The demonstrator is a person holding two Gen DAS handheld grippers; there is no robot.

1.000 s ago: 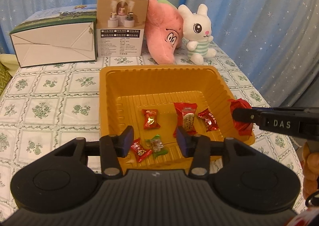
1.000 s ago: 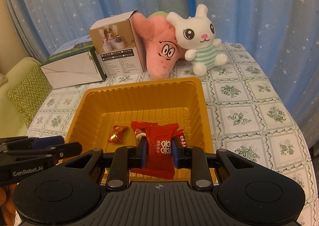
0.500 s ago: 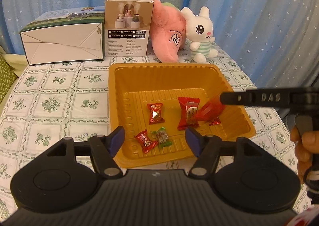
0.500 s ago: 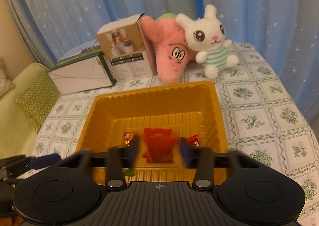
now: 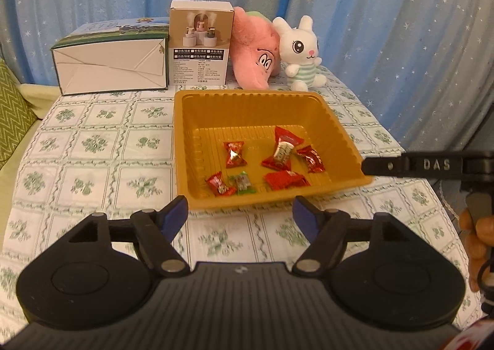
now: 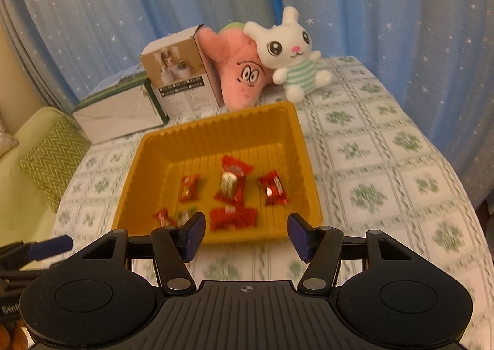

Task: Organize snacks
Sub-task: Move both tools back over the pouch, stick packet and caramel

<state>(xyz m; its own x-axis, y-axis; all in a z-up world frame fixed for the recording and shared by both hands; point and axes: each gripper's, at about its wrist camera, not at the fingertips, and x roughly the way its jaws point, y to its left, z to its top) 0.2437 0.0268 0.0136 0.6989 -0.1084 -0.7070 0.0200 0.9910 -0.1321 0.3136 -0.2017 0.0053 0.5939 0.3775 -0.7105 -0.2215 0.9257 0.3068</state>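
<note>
An orange tray [image 5: 247, 96] [image 6: 216, 123] sits on the patterned tablecloth and holds several wrapped snacks. A flat red packet [image 5: 285, 180] [image 6: 233, 217] lies near its front wall, a larger red-and-white packet [image 5: 282, 149] [image 6: 231, 183] behind it. Small red candies [image 5: 235, 153] and a green candy [image 5: 243, 183] lie around them. My left gripper [image 5: 240, 209] hangs just short of the tray's near rim, its jaws opening with nothing between them. My right gripper [image 6: 246, 228] stands open and empty at the near rim; one of its fingers [image 5: 401, 163] reaches in from the right.
At the back stand a white and green carton [image 5: 111, 69], an upright printed box [image 5: 200, 44], a pink plush [image 5: 256, 56] and a white rabbit plush [image 5: 301, 53]. Blue starred curtains hang behind. A green cushion [image 6: 52, 161] lies left, and a hand [image 5: 475, 235] grips the right tool.
The right gripper opened and let go of the flat red packet, which now lies in the tray. Both grippers drew back from the tray. The left jaws spread wider.
</note>
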